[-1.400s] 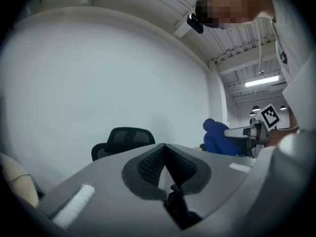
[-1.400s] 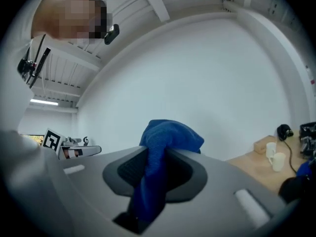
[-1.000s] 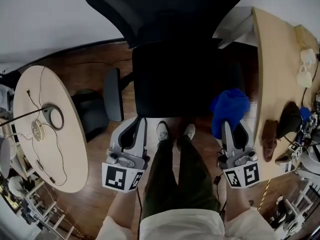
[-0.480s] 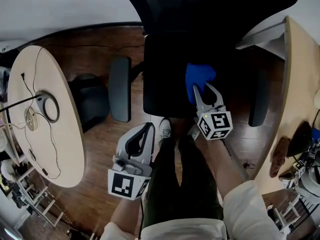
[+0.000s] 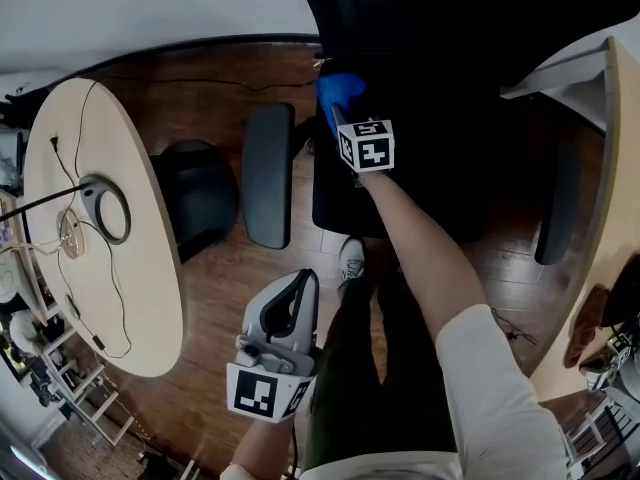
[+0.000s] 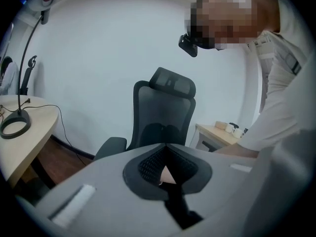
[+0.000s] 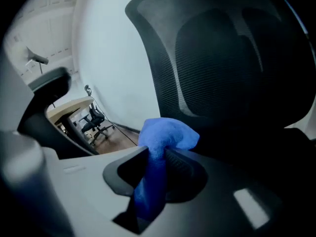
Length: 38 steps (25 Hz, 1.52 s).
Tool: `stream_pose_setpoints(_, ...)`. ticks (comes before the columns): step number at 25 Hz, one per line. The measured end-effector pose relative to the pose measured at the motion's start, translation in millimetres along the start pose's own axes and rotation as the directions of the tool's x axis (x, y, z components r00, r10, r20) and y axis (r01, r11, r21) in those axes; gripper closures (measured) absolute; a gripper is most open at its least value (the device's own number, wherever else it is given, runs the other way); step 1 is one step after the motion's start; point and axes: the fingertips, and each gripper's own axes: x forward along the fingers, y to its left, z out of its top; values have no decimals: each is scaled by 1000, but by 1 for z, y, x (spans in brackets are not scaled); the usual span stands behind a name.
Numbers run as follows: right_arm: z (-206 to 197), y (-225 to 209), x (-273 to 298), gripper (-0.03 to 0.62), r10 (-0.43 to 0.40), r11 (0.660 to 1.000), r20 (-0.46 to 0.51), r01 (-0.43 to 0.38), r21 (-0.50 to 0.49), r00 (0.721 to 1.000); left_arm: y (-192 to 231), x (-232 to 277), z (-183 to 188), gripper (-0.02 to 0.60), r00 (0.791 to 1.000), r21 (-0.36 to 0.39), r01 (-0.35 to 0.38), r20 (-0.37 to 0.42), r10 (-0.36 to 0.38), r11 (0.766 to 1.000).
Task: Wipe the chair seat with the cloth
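One armrest (image 5: 268, 175) between round table (image 5: 70, 298) and chair seat (image 5: 440, 168) with cloth (image 5: 338, 90).

The cloth (image 5: 338, 90) is bright blue, the chair seat (image 5: 450, 148) black, the floor (image 5: 215, 298) brown wood, the round worktop (image 5: 148, 268) pale beige.

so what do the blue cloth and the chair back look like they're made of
The blue cloth looks like soft, matte, fuzzy fabric, possibly microfibre, as it bunches into rounded folds. The chair back looks like black woven mesh. A fine ribbed weave shows, and a darker shape seems visible through it.
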Motion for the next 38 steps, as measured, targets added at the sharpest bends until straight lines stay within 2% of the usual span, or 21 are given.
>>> stream_pose_setpoints(2, -8, 0, 21, 500, 6, 1000, -30, -6, 4, 1000, -1, -7, -8, 511, 999, 16, 13, -31, -12, 1000)
stream_pose_setpoints(4, -18, -5, 37, 500, 0, 1000, -69, -2, -31, 998, -3, -12, -17, 511, 997, 45, 33, -70, -30, 998)
stream_pose_setpoints(7, -20, -10, 46, 500, -3, 998, -84, -2, -62, 996, 1, -9, -13, 511, 999, 24, 10, -35, -9, 1000)
stream_pose_setpoints(11, -11, -35, 36, 500, -29, 998, -90, 24, -53, 996, -2, -5, -17, 511, 999, 5, 16, -37, -16, 1000)
stream_pose_setpoints(17, -18, -146, -12, 502, -181, 983, -144, 176, -44, 973, -25, 10, -20, 511, 997, -2, 64, -39, -64, 998)
stream_pose_setpoints(23, -24, -267, -108, 501, -360, 930, -174, 367, 5, 916, -50, 29, -24, 511, 994, -25, 107, -26, -108, 994)
stream_pose_setpoints(26, -34, -305, -144, 502, -413, 905, -200, 426, 23, 889, -63, 37, -28, 511, 992, -45, 127, -18, -128, 991)
stream_pose_setpoints(28, -37, -316, -155, 501, -418, 898, -206, 437, 55, 885, -70, 41, -31, 511, 990, -48, 138, -17, -139, 989)
stream_pose_setpoints(31, -28, -302, -153, 501, -399, 903, -169, 418, 98, 901, -72, 42, -28, 511, 990, -44, 140, -15, -141, 989)
stream_pose_setpoints(33, -21, -262, -139, 501, -345, 925, -132, 361, 121, 929, -66, 40, -24, 511, 991, -49, 131, -12, -132, 990)
stream_pose_setpoints(36, -11, -159, -102, 500, -174, 976, -79, 182, 122, 982, -57, 37, -16, 511, 994, -59, 113, -4, -113, 992)
stream_pose_setpoints(38, -12, -79, -72, 500, -49, 991, -65, 57, 123, 997, -52, 37, -11, 511, 995, -61, 103, 2, -103, 993)
